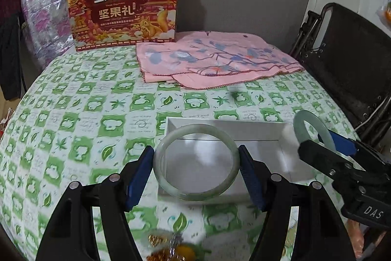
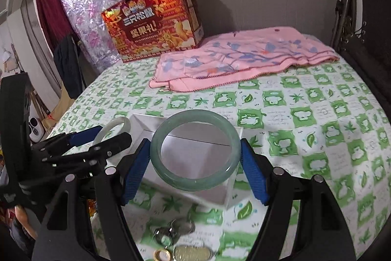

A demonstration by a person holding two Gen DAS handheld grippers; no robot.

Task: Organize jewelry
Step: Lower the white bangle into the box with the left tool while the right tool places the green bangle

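Left hand-held gripper: blue pads closed against the outer rim of a pale green jade bangle, contact at 9 and 3 o'clock of the ring. The bangle hangs above the white tray, its open face turned toward the camera, overlapping the tray's near-left corner.

Right hand-held gripper: likewise clamped on a second jade bangle, a deeper blue-green, pads at 9 and 3 o'clock. This ring sits over the tray's middle in the right wrist view.

Tray rests on the green-and-white checked cloth of the table, open side up, no contents visible.

Governing relation: from each gripper the tray lies directly ahead and below, toward 12 o'clock. Judged by overlap, the right gripper is more nearly centred over it; the left is at its edge. The two grippers flank each other closely, so clearance between them warrants care on lowering.

Loose items near the table's front edge, at 6 o'clock: rings and gold-coloured pieces, blurred, unsorted
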